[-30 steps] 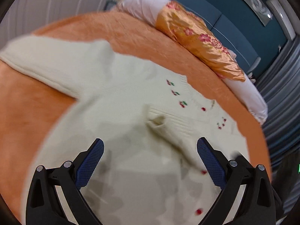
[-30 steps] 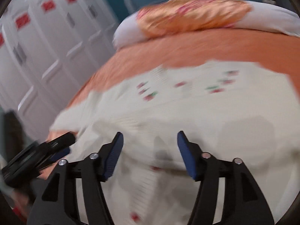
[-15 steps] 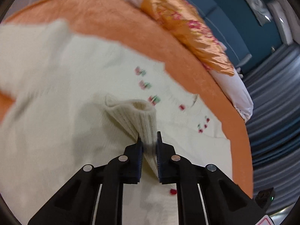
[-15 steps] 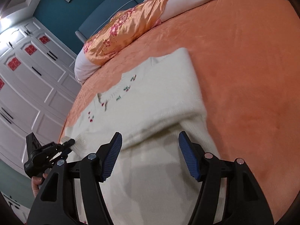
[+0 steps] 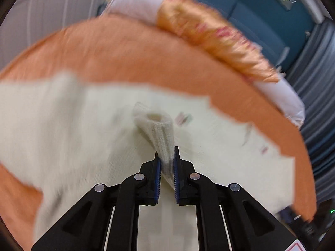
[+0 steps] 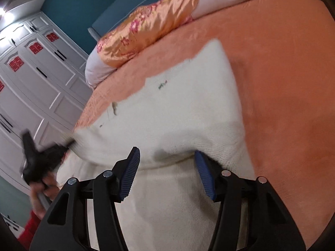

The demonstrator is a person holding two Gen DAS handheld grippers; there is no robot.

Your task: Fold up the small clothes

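A small cream knit cardigan (image 5: 62,125) with tiny red and green embroidery lies on the orange bed cover (image 5: 125,52). My left gripper (image 5: 166,167) is shut on the ribbed sleeve cuff (image 5: 161,131) and holds it lifted above the cardigan's body. In the right wrist view the cardigan (image 6: 178,108) spreads across the bed, and my right gripper (image 6: 167,171) is open and empty just above a fold of it. The left gripper (image 6: 41,161) shows there at the left, pulling the sleeve.
An orange floral satin pillow (image 6: 150,27) and a white pillow (image 6: 98,71) lie at the head of the bed by the blue headboard (image 5: 261,10). White wardrobe doors (image 6: 35,79) stand to the left. Bare orange cover (image 6: 282,83) lies right of the cardigan.
My left gripper closed on the sleeve cuff and has lifted it and carried it across the cardigan. My right gripper stays open and has moved closer over the cardigan.
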